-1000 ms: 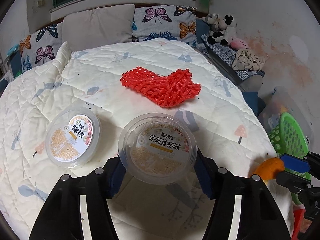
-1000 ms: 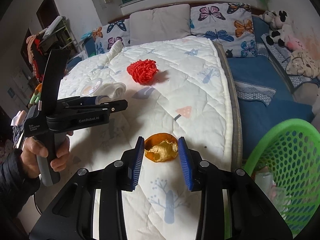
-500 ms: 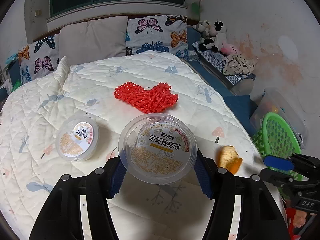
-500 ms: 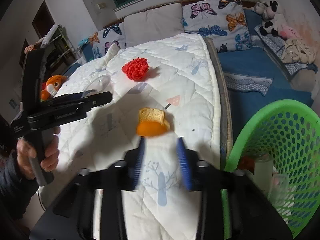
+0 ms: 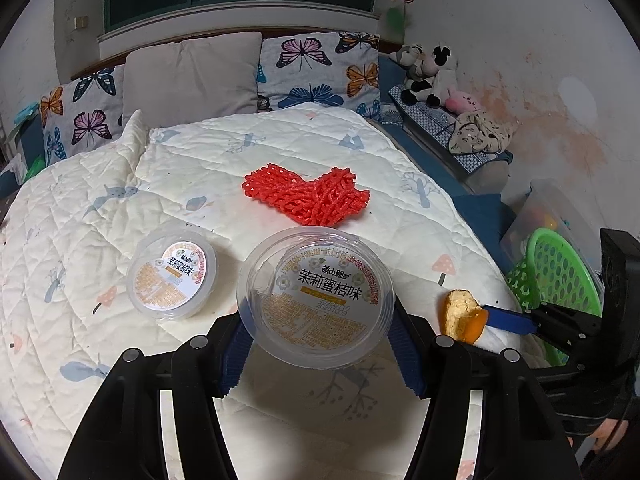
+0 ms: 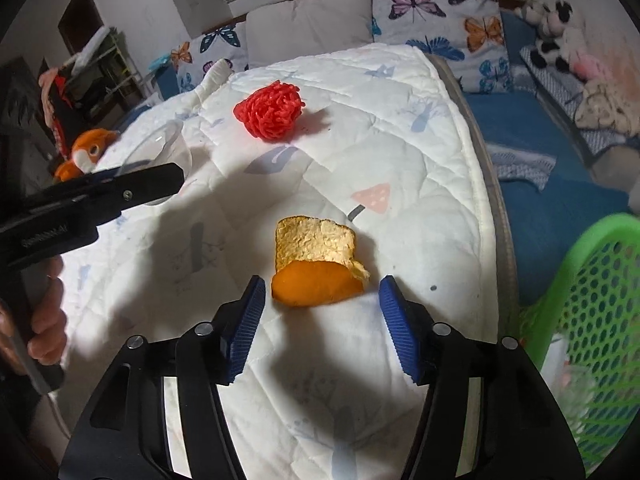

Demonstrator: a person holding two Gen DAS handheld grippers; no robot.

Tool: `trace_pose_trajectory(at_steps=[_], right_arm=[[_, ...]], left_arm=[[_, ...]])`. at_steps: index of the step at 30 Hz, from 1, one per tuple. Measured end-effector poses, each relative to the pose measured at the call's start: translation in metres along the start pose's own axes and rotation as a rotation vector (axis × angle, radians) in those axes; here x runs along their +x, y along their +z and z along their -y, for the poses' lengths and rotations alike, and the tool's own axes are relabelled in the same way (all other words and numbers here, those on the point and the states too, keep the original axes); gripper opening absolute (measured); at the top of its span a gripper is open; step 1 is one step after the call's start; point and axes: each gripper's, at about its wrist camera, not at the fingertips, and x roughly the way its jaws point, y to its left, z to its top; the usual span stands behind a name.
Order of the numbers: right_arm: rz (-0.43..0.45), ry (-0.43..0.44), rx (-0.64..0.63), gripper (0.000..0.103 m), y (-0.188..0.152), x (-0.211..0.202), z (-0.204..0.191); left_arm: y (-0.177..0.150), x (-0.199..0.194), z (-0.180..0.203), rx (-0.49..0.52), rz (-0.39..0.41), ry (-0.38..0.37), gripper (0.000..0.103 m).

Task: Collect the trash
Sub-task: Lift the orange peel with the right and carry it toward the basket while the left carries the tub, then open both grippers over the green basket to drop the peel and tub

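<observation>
Your left gripper [image 5: 318,344] pinches a cup [image 5: 315,297] above the quilt [image 5: 280,152]; your right gripper [image 6: 320,320], jaws opening, straddles the untouched peel [image 6: 318,268] lying there. Next: regrasp the peel, then carry it to the basket [image 6: 600,288].

Right hand-held gripper [image 6: 320,322] opening; orange peel [image 6: 318,268] seemingly loose between its jaws.

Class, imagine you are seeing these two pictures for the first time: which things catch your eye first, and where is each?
The red net lies mid-quilt. Nearer, the left tongs grip a clear tub, with a second tub lying beside it. An orange peel lies by the bed's edge, loose between the opening right tongs, with the green basket alongside.
</observation>
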Motion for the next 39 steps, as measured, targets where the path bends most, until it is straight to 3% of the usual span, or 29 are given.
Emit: trace_pose_trajectory(at_steps=[6,14,30,39], right_arm=[[0.018,0.019,0.019,0.042,-0.007,-0.016,0.008],[0.056,0.007,0.047,0.034,-0.028,-0.060,0.025],[0.118,-0.166,0.223,0.034,-0.091,-0.143,0.112],[0.128,-0.241,0.289,0.044,-0.119,-0.166,0.146]], left_arm=[[-0.002,-0.003,0.007,0.009,0.003,-0.011,0.060],[-0.005,-0.011,0.043,0.062,0.007,-0.057,0.060],[-0.018,-0.012,0.158,0.194,-0.025,-0.212,0.060],[-0.027,-0.009,0.216,0.260,-0.047,-0.271,0.060]])
